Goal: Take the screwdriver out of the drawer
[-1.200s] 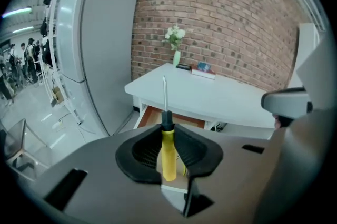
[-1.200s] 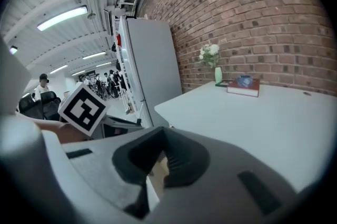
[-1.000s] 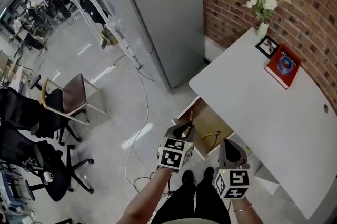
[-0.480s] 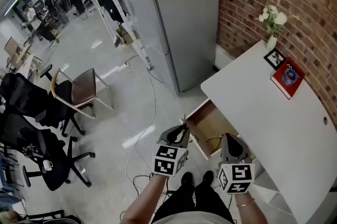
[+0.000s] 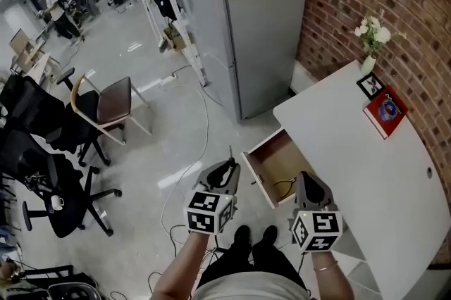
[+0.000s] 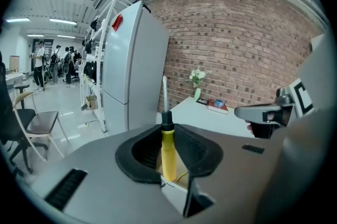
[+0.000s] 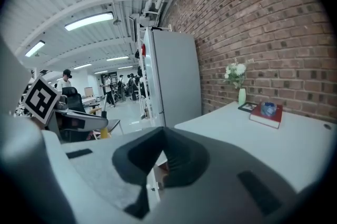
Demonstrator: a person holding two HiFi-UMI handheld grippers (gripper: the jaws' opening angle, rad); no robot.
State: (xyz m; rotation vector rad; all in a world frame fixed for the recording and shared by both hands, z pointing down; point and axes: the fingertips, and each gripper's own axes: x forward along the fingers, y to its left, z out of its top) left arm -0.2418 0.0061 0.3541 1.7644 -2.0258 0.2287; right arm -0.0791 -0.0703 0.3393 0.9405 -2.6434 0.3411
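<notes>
The screwdriver has a yellow handle, a black collar and a thin metal shaft. It stands upright between the jaws of my left gripper, which is shut on the handle. In the head view my left gripper hangs over the floor, left of the open wooden drawer, with the screwdriver shaft poking past the jaws. My right gripper hovers at the drawer's near right corner. In its own view, my right gripper has its tips together and holds nothing.
The drawer sits under a white table against a brick wall and still holds a small tool. A red book, a photo frame and a flower vase stand at the table's far end. A grey cabinet, chairs and floor cables lie to the left.
My left gripper has lifted and drawn left, away from the drawer, carrying the screwdriver. The right gripper has risen slightly near the drawer's corner.
</notes>
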